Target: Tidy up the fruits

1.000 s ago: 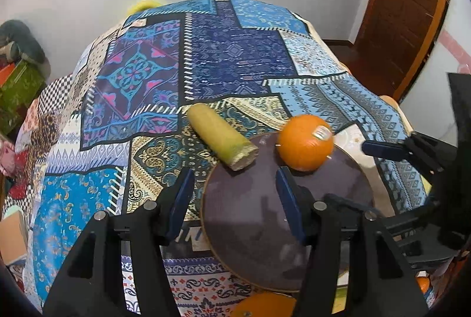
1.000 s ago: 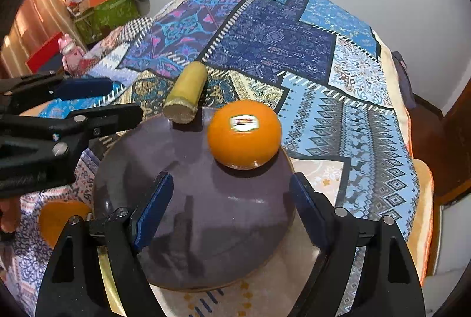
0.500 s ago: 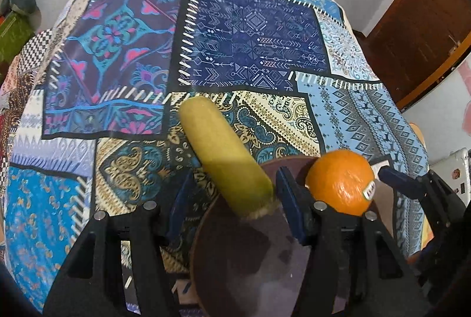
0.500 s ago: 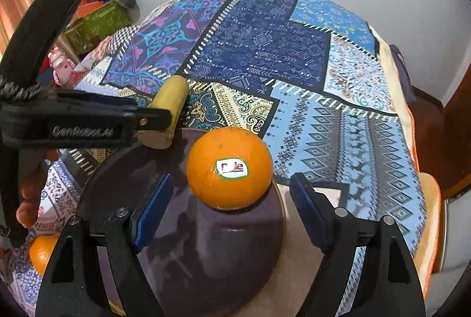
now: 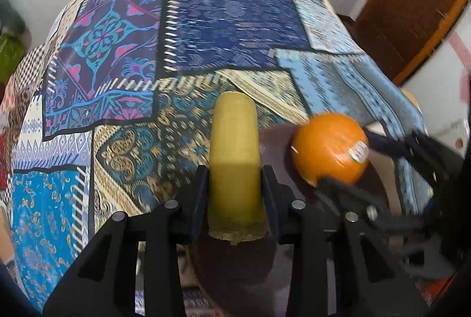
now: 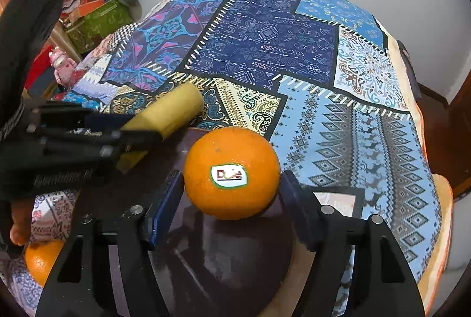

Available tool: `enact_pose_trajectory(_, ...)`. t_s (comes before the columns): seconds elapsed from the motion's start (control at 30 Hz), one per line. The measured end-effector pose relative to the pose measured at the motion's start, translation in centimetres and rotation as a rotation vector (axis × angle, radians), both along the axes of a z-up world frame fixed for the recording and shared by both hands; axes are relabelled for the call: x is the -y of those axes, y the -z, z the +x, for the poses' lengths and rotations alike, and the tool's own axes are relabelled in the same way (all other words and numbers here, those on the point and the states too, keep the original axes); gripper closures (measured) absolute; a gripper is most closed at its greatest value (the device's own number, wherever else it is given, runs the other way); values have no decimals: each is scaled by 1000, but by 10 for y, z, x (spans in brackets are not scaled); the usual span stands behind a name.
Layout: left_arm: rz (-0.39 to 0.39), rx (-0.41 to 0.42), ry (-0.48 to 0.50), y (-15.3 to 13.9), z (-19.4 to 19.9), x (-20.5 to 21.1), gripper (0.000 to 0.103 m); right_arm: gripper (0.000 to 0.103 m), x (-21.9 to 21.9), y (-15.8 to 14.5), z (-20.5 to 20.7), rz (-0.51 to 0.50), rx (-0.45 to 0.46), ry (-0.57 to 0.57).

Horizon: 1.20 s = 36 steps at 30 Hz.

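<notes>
With our left gripper (image 5: 235, 190) pinching the banana (image 5: 234, 152) at the plate (image 6: 235, 258) rim, we lift level, clear of the orange (image 6: 231, 173) between our spread right gripper (image 6: 231, 196).

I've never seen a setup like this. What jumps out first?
A bright orange with a Dole sticker sits on a dark round plate, framed between the fingers of the right tool. Just left of it, the left tool is clamped on a yellow-green cut banana, over a vivid blue patchwork cloth.

A home: patchwork tablecloth (image 6: 294, 52), wooden door (image 5: 412, 8), cluttered boxes (image 6: 97, 20).
</notes>
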<state>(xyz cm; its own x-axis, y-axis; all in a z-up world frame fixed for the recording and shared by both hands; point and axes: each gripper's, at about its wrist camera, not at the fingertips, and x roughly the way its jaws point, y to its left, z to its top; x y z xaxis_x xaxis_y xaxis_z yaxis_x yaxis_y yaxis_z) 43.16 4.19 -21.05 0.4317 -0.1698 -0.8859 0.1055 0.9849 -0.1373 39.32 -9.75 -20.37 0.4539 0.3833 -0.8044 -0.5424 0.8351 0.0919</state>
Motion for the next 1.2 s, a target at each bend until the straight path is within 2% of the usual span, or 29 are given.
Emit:
enact_pose_trajectory(0.17, 14, -15, 63, 1, -25, 15, 67, 58, 1, -9, -15, -14, 11, -46)
enact_pose_trajectory(0.33, 27, -27, 83, 9, -37, 18, 67, 58, 3, 0, -18, -25, -37, -62)
enact_pose_trajectory(0.5, 23, 28, 83, -10, -47, 20, 66, 57, 10, 1, -22, 4, -57, -37)
enact_pose_trajectory(0.63, 24, 91, 69, -35, -62, 19, 54, 56, 18, -17, -36, 22, -18, -25)
enact_pose_trajectory(0.83, 16, 169, 46, -70, -100, 12, 46, 48, 36, -54, -72, 48, 81, -15)
enact_pose_trajectory(0.93, 11, 183, 41, -76, -122, 9, 43, 44, 46, -68, -94, 73, 111, -20)
enact_pose_trajectory(1.07, 33, 184, 33, -74, -150, 7, 38, 44, 57, -73, -117, 88, 123, -19)
enact_pose_trajectory(1.2, 26, 153, 15, -59, -167, 1, 33, 43, 71, -64, -139, 83, 107, 0)
